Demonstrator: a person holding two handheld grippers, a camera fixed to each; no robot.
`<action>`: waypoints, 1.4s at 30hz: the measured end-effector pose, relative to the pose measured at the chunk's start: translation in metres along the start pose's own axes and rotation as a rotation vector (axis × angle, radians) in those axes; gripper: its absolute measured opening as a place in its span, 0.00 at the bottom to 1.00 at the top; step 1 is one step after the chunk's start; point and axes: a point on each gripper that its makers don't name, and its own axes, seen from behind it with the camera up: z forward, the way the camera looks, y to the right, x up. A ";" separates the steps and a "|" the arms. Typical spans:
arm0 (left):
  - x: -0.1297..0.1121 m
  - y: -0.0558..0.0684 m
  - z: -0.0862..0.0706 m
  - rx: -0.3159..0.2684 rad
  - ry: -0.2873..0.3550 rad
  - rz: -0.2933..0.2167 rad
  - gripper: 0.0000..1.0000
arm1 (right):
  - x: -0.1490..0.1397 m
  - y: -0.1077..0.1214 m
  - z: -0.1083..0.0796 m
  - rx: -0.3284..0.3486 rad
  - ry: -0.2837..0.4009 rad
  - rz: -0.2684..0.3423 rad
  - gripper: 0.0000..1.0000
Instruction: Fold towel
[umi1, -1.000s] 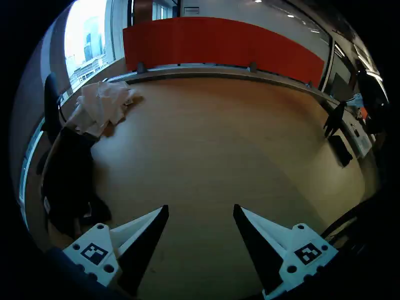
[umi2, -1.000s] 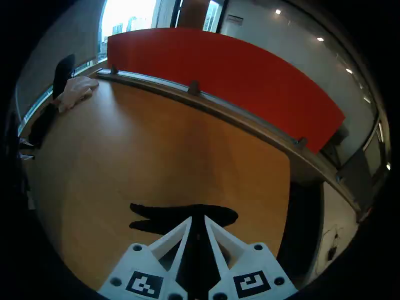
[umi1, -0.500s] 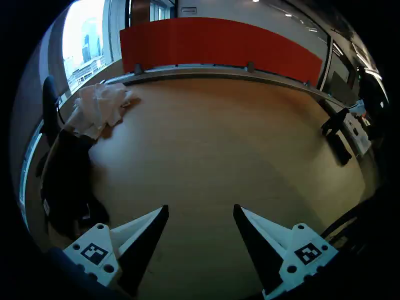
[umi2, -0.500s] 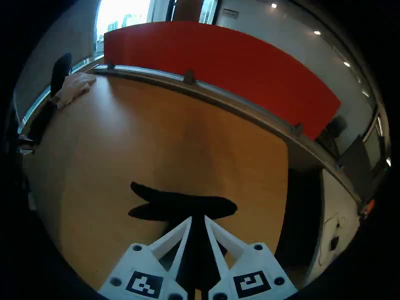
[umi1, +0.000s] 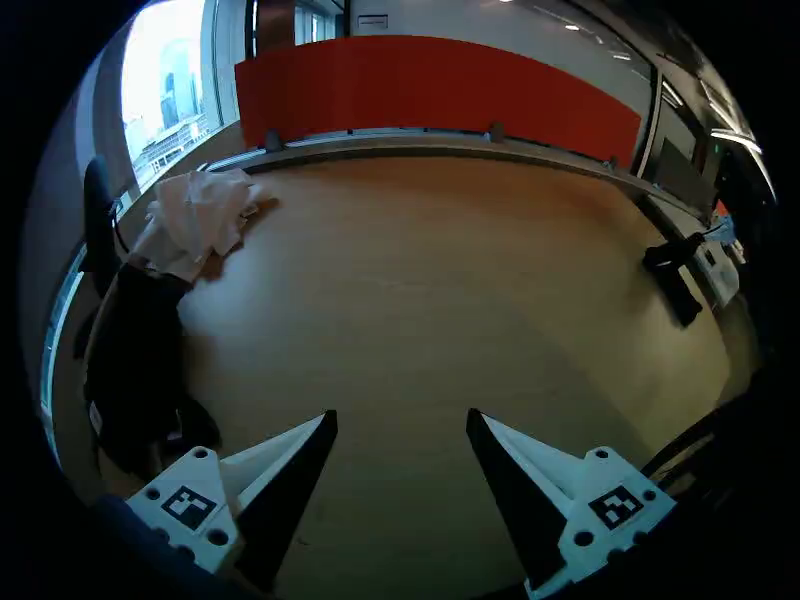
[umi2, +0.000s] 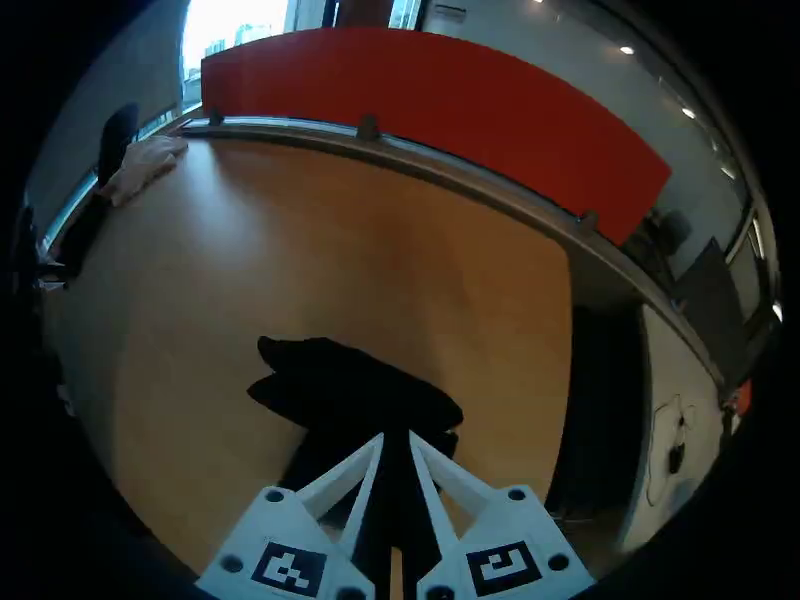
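Observation:
A black towel (umi2: 350, 385) lies on the wooden table (umi2: 300, 250) just ahead of my right gripper (umi2: 396, 440), which is shut on its near edge; dark cloth fills the narrow slit between the fingers. In the left gripper view the same black towel (umi1: 685, 300) hangs small at the far right, under the other gripper (umi1: 668, 255). My left gripper (umi1: 400, 415) is open above the bare table (umi1: 430, 280), with nothing between its fingers.
A crumpled pile of pale towels (umi1: 195, 215) sits at the table's far left corner, also seen as pale towels (umi2: 140, 165). A heap of dark cloth (umi1: 135, 370) lies at the left edge beside a chair (umi1: 95, 200). A red divider (umi1: 440, 85) lines the back.
The black towel ahead of my right gripper has bunched up, and it looks larger and closer. The right gripper has shifted slightly. My left gripper stays open and almost still.

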 end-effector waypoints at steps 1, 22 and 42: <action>0.000 0.000 0.000 0.000 0.000 0.001 0.96 | -0.004 0.002 0.000 -0.005 -0.006 0.001 0.03; -0.001 0.001 -0.002 0.000 0.003 0.009 0.96 | -0.074 -0.001 -0.002 -0.043 -0.108 0.019 0.03; -0.004 0.000 -0.005 0.007 0.000 0.015 0.96 | -0.126 0.004 0.015 -0.129 -0.238 0.088 0.03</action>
